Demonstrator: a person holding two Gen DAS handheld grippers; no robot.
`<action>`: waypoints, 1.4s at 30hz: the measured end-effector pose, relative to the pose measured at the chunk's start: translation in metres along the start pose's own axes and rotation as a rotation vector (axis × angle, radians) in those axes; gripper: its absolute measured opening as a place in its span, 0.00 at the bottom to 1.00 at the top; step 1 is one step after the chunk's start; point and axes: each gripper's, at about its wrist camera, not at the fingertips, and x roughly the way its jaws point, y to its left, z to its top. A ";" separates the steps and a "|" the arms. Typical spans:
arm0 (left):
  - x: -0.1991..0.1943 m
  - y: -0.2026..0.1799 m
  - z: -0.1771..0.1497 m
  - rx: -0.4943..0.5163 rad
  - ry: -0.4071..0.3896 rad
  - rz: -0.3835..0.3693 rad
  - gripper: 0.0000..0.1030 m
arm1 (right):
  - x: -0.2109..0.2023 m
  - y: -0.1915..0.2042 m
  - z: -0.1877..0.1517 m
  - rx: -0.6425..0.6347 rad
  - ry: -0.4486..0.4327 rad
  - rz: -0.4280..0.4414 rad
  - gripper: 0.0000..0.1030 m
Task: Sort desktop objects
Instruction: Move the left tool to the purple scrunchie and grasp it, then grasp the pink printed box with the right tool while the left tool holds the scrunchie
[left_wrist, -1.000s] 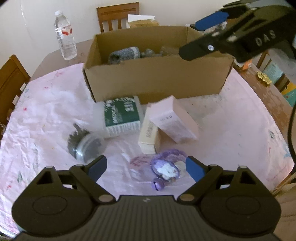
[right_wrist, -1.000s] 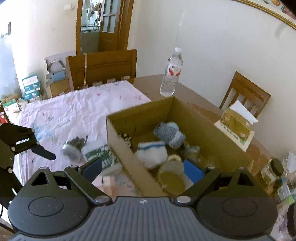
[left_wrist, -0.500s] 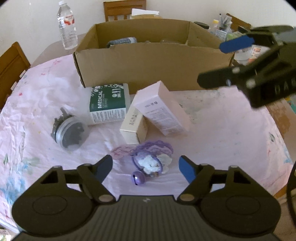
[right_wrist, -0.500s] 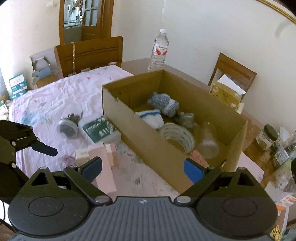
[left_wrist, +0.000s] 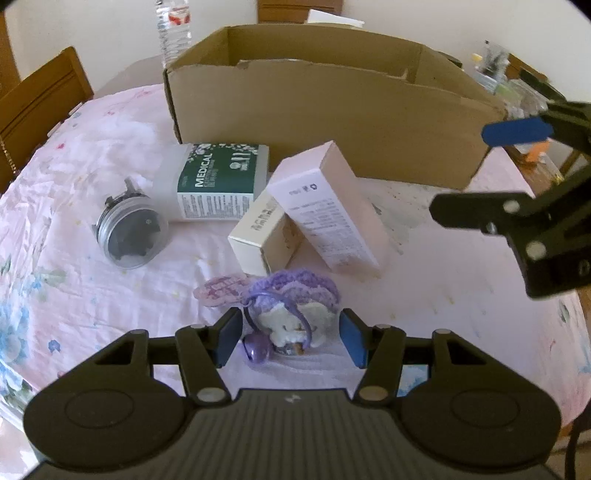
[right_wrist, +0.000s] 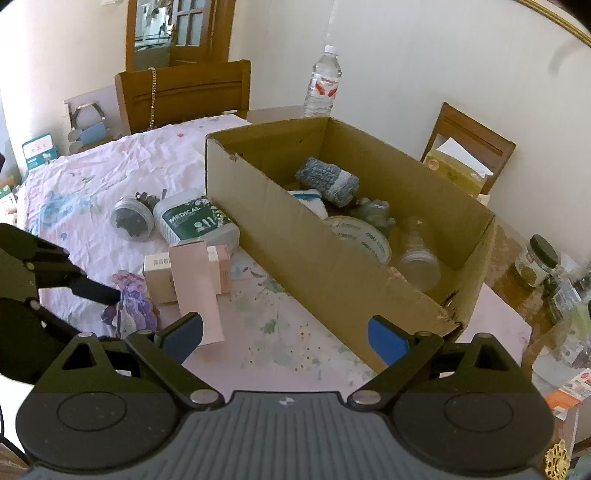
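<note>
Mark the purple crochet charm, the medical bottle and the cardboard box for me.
purple crochet charm (left_wrist: 291, 291): left wrist view, on its knitted purple top.
medical bottle (left_wrist: 218, 181): left wrist view, on the green label.
cardboard box (right_wrist: 314, 258): right wrist view, on the near outer wall.

Your left tongs (left_wrist: 288, 338) now straddle the purple crochet charm (left_wrist: 291, 317); right tongs (right_wrist: 284, 338) have pulled back from the box (right_wrist: 295, 254).

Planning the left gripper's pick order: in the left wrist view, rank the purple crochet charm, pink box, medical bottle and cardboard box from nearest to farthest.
From the left gripper:
1. Purple crochet charm, between its fingers.
2. Pink box, ahead, slightly right.
3. Medical bottle, ahead left.
4. Cardboard box, at the back.
</note>
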 end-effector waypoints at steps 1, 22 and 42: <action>0.001 0.000 0.000 -0.011 -0.002 -0.003 0.55 | 0.001 0.000 -0.001 0.003 0.001 0.005 0.95; -0.016 0.024 0.000 -0.072 -0.049 0.044 0.48 | 0.019 0.012 -0.007 -0.002 0.019 0.089 0.95; -0.036 0.067 0.005 -0.068 -0.085 0.049 0.48 | 0.028 0.027 0.054 0.068 -0.042 0.019 0.95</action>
